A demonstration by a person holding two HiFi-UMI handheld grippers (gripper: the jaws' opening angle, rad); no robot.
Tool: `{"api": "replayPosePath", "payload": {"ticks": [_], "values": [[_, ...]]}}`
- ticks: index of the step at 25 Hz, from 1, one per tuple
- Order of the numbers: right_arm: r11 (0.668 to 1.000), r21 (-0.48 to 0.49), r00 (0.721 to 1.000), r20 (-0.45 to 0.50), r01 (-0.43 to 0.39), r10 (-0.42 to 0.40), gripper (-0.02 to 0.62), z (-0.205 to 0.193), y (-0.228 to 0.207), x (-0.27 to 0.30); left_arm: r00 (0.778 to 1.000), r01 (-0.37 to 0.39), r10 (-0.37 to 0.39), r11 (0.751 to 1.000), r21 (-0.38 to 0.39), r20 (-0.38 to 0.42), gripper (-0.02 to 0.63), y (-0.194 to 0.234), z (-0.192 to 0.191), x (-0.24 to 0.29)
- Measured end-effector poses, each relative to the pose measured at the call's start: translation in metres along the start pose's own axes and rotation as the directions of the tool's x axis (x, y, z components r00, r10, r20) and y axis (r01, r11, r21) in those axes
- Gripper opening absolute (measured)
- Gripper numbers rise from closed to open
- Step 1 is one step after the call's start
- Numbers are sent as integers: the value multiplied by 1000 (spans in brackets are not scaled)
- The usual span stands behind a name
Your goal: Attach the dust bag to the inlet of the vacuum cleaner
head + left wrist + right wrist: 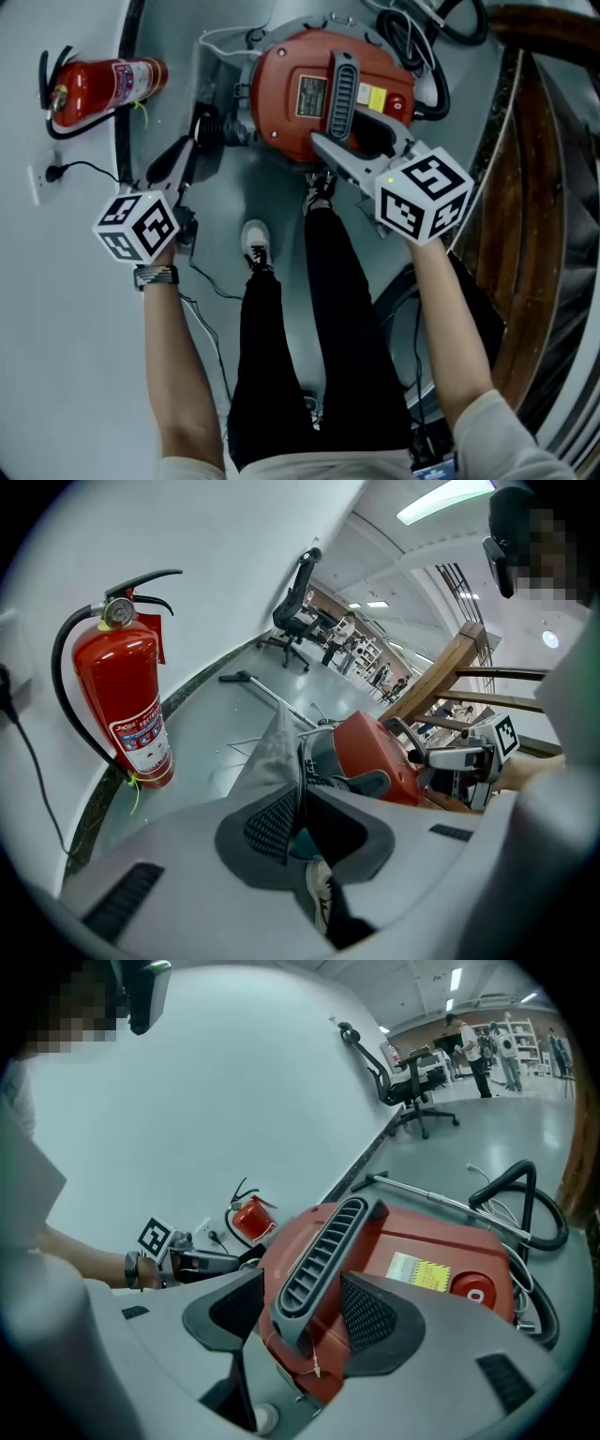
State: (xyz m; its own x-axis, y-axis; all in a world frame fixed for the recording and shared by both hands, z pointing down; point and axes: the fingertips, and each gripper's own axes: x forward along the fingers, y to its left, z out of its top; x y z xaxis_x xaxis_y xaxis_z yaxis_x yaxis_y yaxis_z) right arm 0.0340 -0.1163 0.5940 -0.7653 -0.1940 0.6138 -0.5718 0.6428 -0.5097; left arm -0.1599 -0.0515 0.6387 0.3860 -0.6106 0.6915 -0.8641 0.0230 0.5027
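Note:
The red vacuum cleaner (319, 89) stands on the floor in front of my feet, its grey ribbed handle (319, 1251) on top. My right gripper (326, 150) is shut on that handle, a pad on each side (305, 1321). The grey cloth dust bag (272, 752) rises from between the jaws of my left gripper (300, 832), which is shut on its edge. In the head view the left gripper (195, 131) sits just left of the black corrugated inlet (230, 131) on the vacuum's left side, and the bag (214, 80) lies against the floor there. The contact between bag and inlet is hidden.
A red fire extinguisher (103, 86) stands by the wall at left, near a wall socket with a plug (42, 173). A black hose (422, 37) coils behind the vacuum. Wooden stair railing (534, 187) runs along the right. My shoes (255, 242) are close below the vacuum.

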Motion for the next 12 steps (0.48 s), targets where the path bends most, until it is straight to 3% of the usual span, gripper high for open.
{"api": "replayPosePath", "payload": {"ticks": [7,12], "values": [[998,66,999,40,-17,14,257,7,-2,-2,1000,18,-18,1000,-11,4,29,-3,0,0],[995,98,1000,28,-2,-1,195,7,-7,-3,999,34,-34,999,-14,-6,30,-4,-2,0]]}}
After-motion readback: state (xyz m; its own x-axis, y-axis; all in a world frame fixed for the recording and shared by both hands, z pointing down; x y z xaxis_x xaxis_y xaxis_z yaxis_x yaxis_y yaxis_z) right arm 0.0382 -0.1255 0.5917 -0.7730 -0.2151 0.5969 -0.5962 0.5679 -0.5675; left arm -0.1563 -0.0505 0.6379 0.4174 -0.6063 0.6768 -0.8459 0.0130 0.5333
